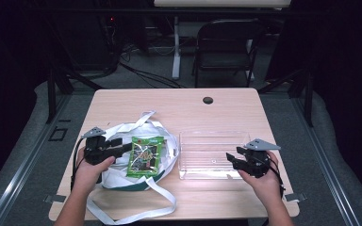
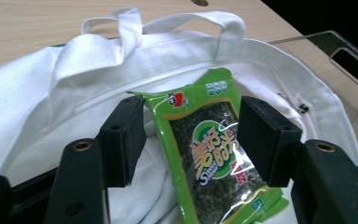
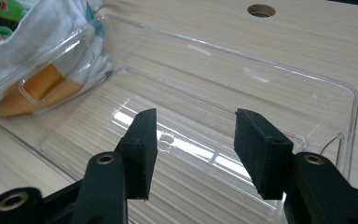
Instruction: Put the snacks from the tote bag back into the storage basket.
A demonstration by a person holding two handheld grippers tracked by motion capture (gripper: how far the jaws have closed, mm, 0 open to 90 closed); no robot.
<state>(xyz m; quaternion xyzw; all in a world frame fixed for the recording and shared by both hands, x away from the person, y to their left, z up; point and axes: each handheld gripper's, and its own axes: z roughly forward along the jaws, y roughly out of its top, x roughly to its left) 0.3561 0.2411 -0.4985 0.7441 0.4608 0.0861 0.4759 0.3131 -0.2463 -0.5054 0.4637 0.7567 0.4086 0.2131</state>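
Note:
A white tote bag [image 1: 118, 136] [image 2: 46, 79] lies flat on the left half of the table, with a green seaweed snack packet [image 1: 144, 156] [image 2: 209, 154] on top of it. My left gripper [image 1: 122, 147] [image 2: 191, 135] is open, one jaw on each side of the packet's upper end, not closed on it. A clear plastic bin [image 1: 212, 153] [image 3: 223, 93] stands empty to the right of the bag. My right gripper [image 1: 231, 160] [image 3: 196, 149] is open over the bin's right end, holding nothing.
The tote's long straps [image 1: 136, 209] trail toward the table's front edge. A round cable hole [image 1: 208, 100] [image 3: 261, 10] sits near the table's far edge. A black folding chair [image 1: 226, 44] stands behind the table. Something orange [image 3: 42, 91] shows through the bin wall by the bag.

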